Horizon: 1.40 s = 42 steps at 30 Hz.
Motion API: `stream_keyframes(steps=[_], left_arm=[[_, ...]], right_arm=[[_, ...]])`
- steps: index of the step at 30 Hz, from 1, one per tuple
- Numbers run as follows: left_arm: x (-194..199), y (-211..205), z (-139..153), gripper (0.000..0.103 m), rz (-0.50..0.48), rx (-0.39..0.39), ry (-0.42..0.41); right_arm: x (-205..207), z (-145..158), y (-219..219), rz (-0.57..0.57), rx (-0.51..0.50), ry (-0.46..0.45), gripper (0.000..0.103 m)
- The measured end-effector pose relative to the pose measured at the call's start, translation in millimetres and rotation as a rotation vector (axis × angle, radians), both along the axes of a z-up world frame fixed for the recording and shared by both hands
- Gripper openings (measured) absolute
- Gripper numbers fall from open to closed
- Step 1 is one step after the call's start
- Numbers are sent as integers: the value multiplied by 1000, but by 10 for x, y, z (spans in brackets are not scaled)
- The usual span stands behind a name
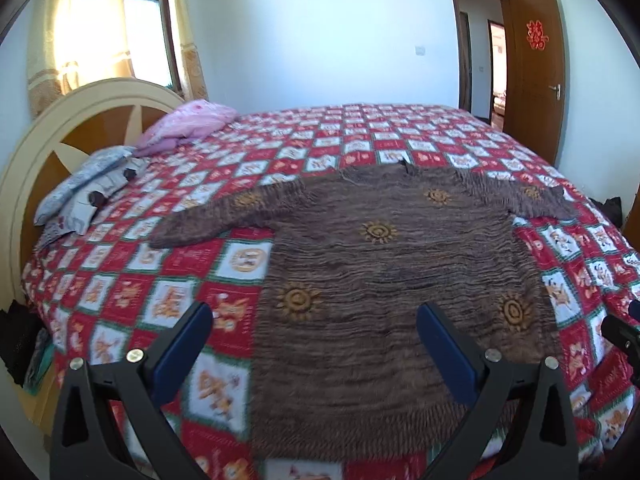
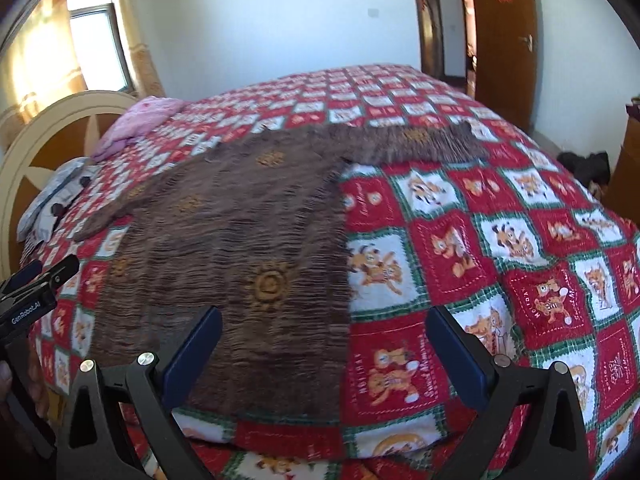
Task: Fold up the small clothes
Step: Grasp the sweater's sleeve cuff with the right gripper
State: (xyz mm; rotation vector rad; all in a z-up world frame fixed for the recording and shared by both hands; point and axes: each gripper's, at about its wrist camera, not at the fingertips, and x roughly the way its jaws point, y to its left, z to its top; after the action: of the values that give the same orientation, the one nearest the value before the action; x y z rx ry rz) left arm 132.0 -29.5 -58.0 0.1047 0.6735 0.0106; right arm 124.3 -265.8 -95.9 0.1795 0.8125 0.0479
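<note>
On the quilted bed, a brown sweater lies flat, sleeves spread.

The lower hem of the brown sweater runs out of the left wrist view behind the left hand-held gripper, whose handle is cut off by the bottom edge. In the right wrist view the sweater weave is motion-blurred; its suns read only as smears. The right hand-held gripper is likewise cropped below. The bed edges are cut by the fisheye rim. The dark items on the floor are too small to identify.
</note>
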Motion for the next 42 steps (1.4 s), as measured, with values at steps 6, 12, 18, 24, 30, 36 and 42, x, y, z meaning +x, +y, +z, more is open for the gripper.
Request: stream_keyframes(steps=[6,12,18,24,30,36,42], left_arm=[[490,-159,-227,103,2,0,52],[926,-288,-264,103,14,0,51],[1280,-333,-323,103,63,42,22],[1544,-268,-393,103,110,63,21],[1713,-211,-500,103,143,71,50],[1811,-268,-560,103,135,97,59],[1974,-221,-530,103,148,89,59]], right_arm=[[510,-138,-481,-58,44,66,79],[1136,-118,-949,-148,38,64,68],[1845,-191,-1317,-245,32,96,57],[2429,-209,-1774,-338,47,54,53],[2880,-286,-1911,-301,42,48,54],[3186,-408,-1933,-274,15,79,54],[3294,-422,-1875,-233,-39,86,23]])
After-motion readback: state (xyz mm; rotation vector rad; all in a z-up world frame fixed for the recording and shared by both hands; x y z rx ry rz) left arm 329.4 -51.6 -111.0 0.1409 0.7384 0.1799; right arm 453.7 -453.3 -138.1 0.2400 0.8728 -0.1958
